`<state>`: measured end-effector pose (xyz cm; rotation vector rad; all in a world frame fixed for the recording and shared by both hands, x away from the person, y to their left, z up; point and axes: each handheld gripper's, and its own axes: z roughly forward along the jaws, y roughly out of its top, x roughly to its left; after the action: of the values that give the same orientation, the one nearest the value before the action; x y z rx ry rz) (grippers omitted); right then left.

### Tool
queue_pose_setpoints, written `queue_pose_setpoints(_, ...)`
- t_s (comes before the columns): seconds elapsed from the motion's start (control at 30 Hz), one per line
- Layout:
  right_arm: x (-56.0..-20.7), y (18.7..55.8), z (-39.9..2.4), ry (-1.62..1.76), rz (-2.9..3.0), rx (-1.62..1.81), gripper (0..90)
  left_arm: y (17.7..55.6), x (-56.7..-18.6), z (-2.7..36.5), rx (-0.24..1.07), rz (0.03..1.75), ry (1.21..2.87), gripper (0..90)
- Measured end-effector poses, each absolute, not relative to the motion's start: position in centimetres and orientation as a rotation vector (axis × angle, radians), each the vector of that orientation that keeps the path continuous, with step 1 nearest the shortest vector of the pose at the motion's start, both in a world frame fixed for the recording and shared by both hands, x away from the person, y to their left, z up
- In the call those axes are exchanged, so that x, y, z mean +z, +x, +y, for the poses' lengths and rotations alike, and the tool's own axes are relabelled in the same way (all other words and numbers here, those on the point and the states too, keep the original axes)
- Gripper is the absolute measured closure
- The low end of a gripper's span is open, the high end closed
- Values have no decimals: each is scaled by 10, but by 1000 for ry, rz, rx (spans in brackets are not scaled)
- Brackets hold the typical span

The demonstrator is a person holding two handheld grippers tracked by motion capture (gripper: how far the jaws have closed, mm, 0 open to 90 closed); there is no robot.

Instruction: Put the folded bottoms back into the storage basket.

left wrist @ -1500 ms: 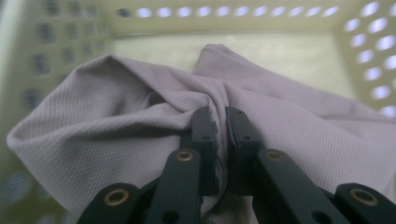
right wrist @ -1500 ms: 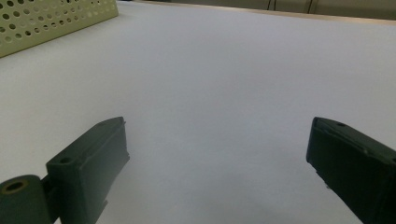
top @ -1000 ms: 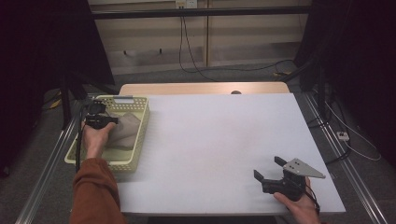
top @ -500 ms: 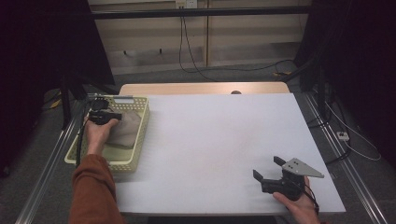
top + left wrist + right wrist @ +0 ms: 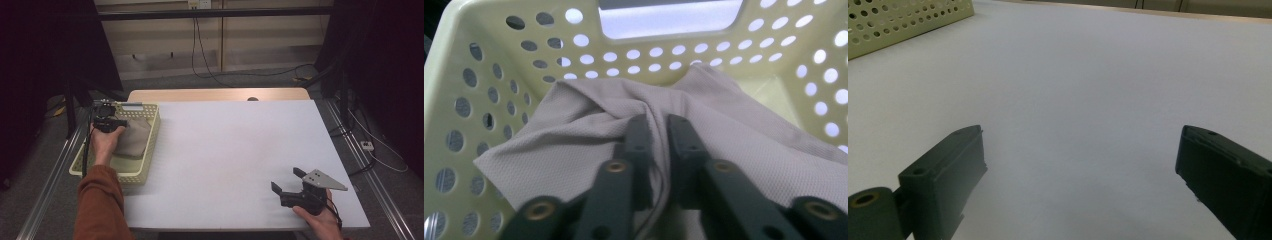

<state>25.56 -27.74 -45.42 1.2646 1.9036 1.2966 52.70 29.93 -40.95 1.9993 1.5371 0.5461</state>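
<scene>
A person's left tongs [image 5: 655,131] reach into a pale yellow perforated basket [image 5: 148,145] at the left edge of the white counter [image 5: 230,155], their jaws nearly together over a raised fold of the grey-brown cloth [image 5: 589,125] that lies bunched inside. The jaws have just been opening a little, with the fold between them, and the left gripper view does not settle whether the pads press on the fabric; the state of this grip cannot be told.

The right tongs [image 5: 1083,170] rest low near the counter's front right corner, jaws wide apart with nothing between them, well away from the basket.

The main risk appears to be a thin pinch: if the tongs catch only the crest of the fold, the cloth may slide out as it is lifted and drop back in a heap. A second risk is the basket itself. It looks light, and cloth dragging against its holed wall could tip it or pull it along the counter, since the other hand is too far off to steady it. A loose thread hanging near the jaws could also snag.
</scene>
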Motion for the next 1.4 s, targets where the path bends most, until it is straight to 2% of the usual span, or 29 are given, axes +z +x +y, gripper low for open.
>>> queue_pose_setpoints(0.07, -454, 255, -277, 1266, 1903, 1297, 52, 521, -406, 300, 575, 1517, 2014, 698)
queue_pose_setpoints(0.17, -454, 256, -277, 1265, 1903, 1296, 52, 508, -398, 303, 550, 1472, 1981, 584)
queue_pose_setpoints(0.3, -454, 256, -277, 1266, 1902, 1297, 52, 488, -386, 303, 597, 1409, 1987, 498)
queue_pose_setpoints(0.4, -454, 256, -276, 1268, 1903, 1295, 52, 475, -384, 299, 576, 1337, 2008, 536)
queue_pose_setpoints(0.47, -454, 256, -276, 1268, 1902, 1294, 52, 471, -388, 294, 541, 1288, 2081, 639)
queue_pose_setpoints(0.53, -455, 256, -277, 1272, 1903, 1294, 52, 470, -396, 289, 512, 1259, 2153, 695)
queue_pose_setpoints(0.6, -455, 256, -277, 1268, 1904, 1296, 52, 471, -404, 287, 488, 1275, 2205, 806)
queue_pose_setpoints(0.67, -454, 256, -277, 1267, 1904, 1297, 52, 476, -412, 285, 465, 1330, 2235, 860)
queue_pose_setpoints(0.77, -455, 256, -277, 1273, 1904, 1295, 52, 482, -418, 283, 454, 1358, 2262, 872)
queue_pose_setpoints(0.97, -455, 256, -276, 1268, 1908, 1296, 52, 486, -425, 274, 454, 1291, 2413, 900)
queue_pose_setpoints(1.07, -455, 256, -277, 1270, 1906, 1297, 53, 484, -423, 272, 395, 1316, 2440, 900)
queue_pose_setpoints(1.23, -455, 256, -276, 1268, 1907, 1297, 52, 480, -418, 275, 207, 1330, 2493, 900)
queue_pose_setpoints(1.33, -455, 256, -276, 1271, 1907, 1296, 52, 479, -414, 276, 149, 1338, 2518, 900)
queue_pose_setpoints(1.4, -455, 256, -276, 1273, 1905, 1296, 52, 479, -412, 276, 155, 1325, 2514, 900)
